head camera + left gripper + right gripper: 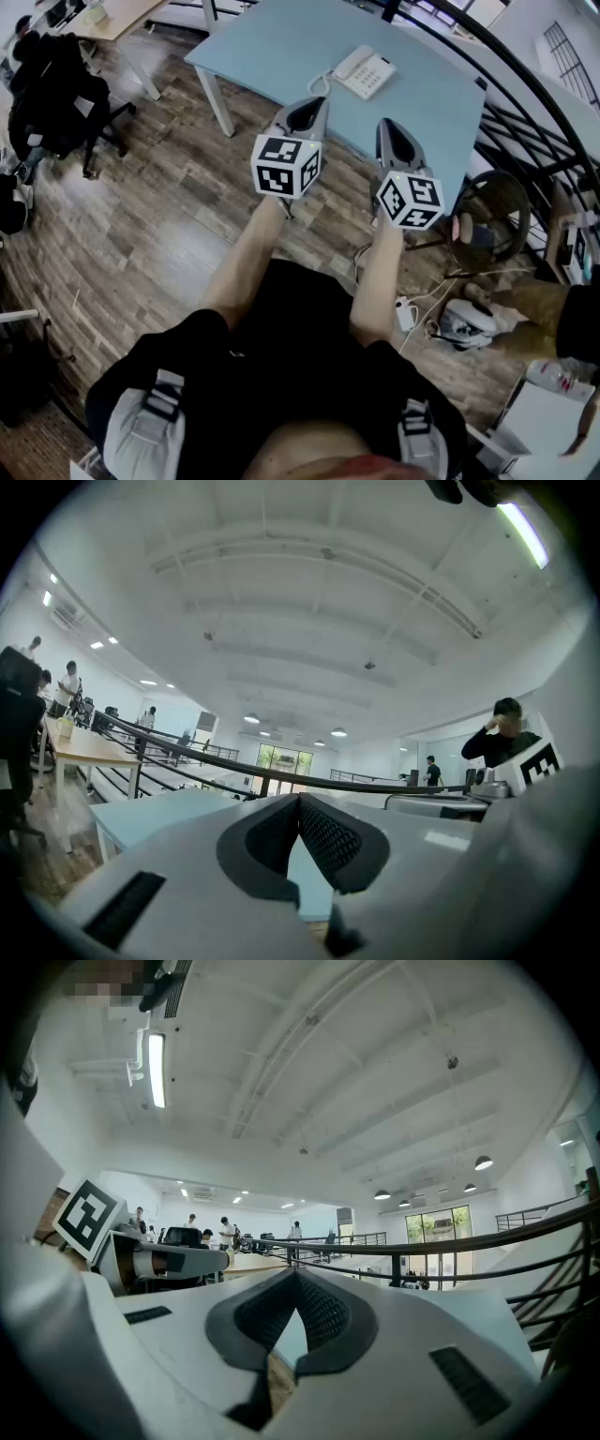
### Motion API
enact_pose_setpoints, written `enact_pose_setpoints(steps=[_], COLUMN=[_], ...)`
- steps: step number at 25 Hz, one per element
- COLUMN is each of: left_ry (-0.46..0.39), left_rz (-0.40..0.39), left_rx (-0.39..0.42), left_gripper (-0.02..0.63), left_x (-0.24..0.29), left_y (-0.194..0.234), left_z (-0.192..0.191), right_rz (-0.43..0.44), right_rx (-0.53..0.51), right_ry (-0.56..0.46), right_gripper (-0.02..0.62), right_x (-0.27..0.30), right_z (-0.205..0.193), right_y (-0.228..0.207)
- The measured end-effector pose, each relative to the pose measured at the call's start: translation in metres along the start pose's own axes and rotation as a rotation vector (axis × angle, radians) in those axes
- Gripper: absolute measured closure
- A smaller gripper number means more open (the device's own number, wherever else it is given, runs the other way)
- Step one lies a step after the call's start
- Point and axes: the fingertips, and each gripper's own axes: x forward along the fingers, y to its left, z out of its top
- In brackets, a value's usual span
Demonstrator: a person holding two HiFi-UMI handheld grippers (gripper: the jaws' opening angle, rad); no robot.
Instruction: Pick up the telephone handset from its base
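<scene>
A white telephone (pixel 362 72) sits on the light blue table (pixel 272 52), its handset (pixel 350 63) lying on the base with a coiled cord (pixel 322 83) at its near end. My left gripper (pixel 316 102) is held level at the table's near edge, short of the phone, with its jaws shut and nothing between them. My right gripper (pixel 386 125) hangs beside it, also shut and empty. In the left gripper view the gripper (pixel 300 800) has its pads touching; in the right gripper view the gripper (pixel 296 1275) shows the same. Neither gripper view shows the phone.
A curved black railing (pixel 525 103) runs behind and right of the table. A black office chair (pixel 61 94) stands at left beside a wooden desk (pixel 112 17). On the wooden floor at right are a fan (pixel 492 220), cables and a power strip (pixel 406 314). People stand far off.
</scene>
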Motion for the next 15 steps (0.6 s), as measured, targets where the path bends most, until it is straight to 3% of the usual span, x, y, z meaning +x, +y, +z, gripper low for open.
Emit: enact_pose_setpoints(steps=[3, 8, 15], left_ry=[-0.010, -0.020, -0.014], left_rz=[0.002, 0.010, 0.027], left_rx=[0.005, 0.008, -0.003], left_gripper=[0.606, 0.606, 0.606], left_x=[0.000, 0.002, 0.010], left_y=[-0.001, 0.008, 0.026], left_z=[0.005, 0.012, 0.008], right_rz=[0.005, -0.062, -0.052], right_rx=[-0.016, -0.007, -0.009], right_ry=[-0.006, 0.016, 0.017], right_gripper=[0.598, 0.598, 0.598], right_x=[0.001, 0.013, 0.029], right_z=[0.004, -0.002, -0.008], right_y=[-0.001, -0.010, -0.012])
